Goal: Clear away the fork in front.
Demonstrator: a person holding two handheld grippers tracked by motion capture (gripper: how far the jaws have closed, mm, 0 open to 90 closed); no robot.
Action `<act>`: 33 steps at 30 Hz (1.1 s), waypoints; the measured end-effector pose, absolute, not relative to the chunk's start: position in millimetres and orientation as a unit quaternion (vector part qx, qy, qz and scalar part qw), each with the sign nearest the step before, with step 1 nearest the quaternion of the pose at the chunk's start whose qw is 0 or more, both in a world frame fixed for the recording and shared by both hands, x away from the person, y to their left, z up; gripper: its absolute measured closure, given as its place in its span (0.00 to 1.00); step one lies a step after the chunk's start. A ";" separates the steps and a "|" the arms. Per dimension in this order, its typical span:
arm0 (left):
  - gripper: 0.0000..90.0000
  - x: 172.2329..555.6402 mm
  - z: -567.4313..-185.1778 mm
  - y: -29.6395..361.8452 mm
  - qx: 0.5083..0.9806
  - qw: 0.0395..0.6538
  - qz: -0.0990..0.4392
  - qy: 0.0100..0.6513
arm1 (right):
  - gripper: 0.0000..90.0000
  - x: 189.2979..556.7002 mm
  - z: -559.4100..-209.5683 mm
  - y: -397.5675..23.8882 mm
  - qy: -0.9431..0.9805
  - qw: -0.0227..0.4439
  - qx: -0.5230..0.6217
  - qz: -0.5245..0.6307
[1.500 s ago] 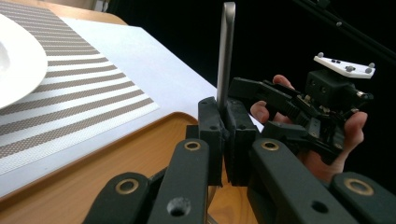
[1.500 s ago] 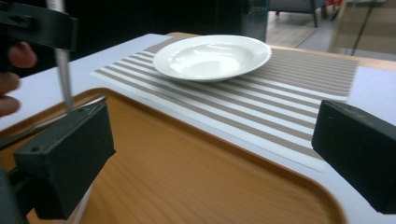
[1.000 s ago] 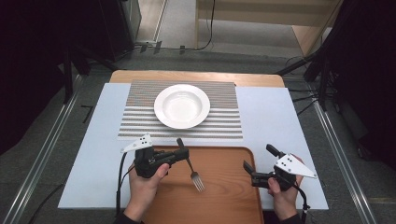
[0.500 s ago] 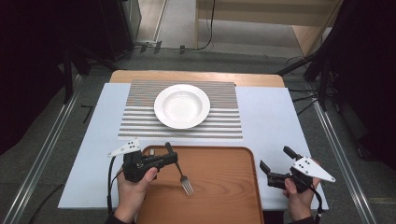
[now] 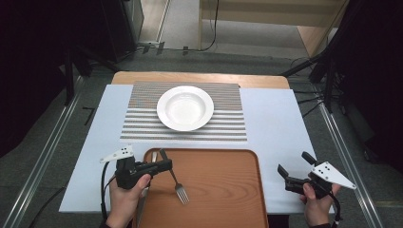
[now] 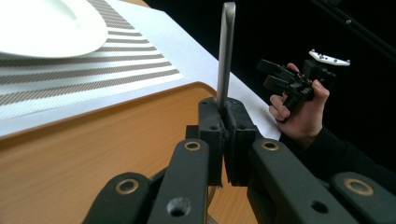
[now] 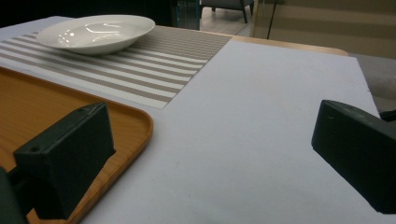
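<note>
My left gripper (image 5: 165, 164) hovers over the near left part of the wooden tray (image 5: 223, 190), shut on the handle of a silver fork (image 5: 177, 184) whose tines point toward the near edge. In the left gripper view the fork handle (image 6: 227, 51) rises straight from between the closed jaws. My right gripper (image 5: 294, 164) is open with nothing between its jaws, held over the white mat just right of the tray. The left gripper view shows it farther off as the right gripper (image 6: 280, 77). In its own view the right gripper (image 7: 210, 158) has only the mat between its jaws.
A white plate (image 5: 185, 107) sits on a striped placemat (image 5: 228, 128) beyond the tray. A white mat (image 5: 280, 123) covers the table. Another silver utensil (image 5: 142, 197) seems to lie along the tray's left edge, under the left hand. Dark floor and metal rails lie past the table's sides.
My left gripper moved left and slightly nearer with the fork still in it. My right gripper moved right, off the tray's edge and out over the white mat.
</note>
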State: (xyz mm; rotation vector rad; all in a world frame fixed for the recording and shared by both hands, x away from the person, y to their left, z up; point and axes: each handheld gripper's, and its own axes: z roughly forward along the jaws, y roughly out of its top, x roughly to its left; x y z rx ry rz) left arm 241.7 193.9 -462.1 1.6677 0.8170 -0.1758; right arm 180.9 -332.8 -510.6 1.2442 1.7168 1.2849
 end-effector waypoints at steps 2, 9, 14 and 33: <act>0.96 240.8 -462.6 195.6 0.719 0.594 -0.084 0.352 | 0.00 179.7 -511.8 -336.1 0.653 0.327 0.478 0.489; 0.96 240.7 -468.4 198.3 0.730 0.576 -0.113 0.352 | 0.00 177.3 -514.3 -343.5 0.650 0.333 0.485 0.481; 0.96 245.4 -475.3 197.5 0.732 0.562 -0.136 0.359 | 0.00 176.0 -514.6 -346.6 0.647 0.333 0.489 0.481; 0.81 269.9 -496.8 195.8 0.772 0.473 -0.075 0.418 | 0.00 177.9 -516.3 -347.7 0.647 0.346 0.497 0.463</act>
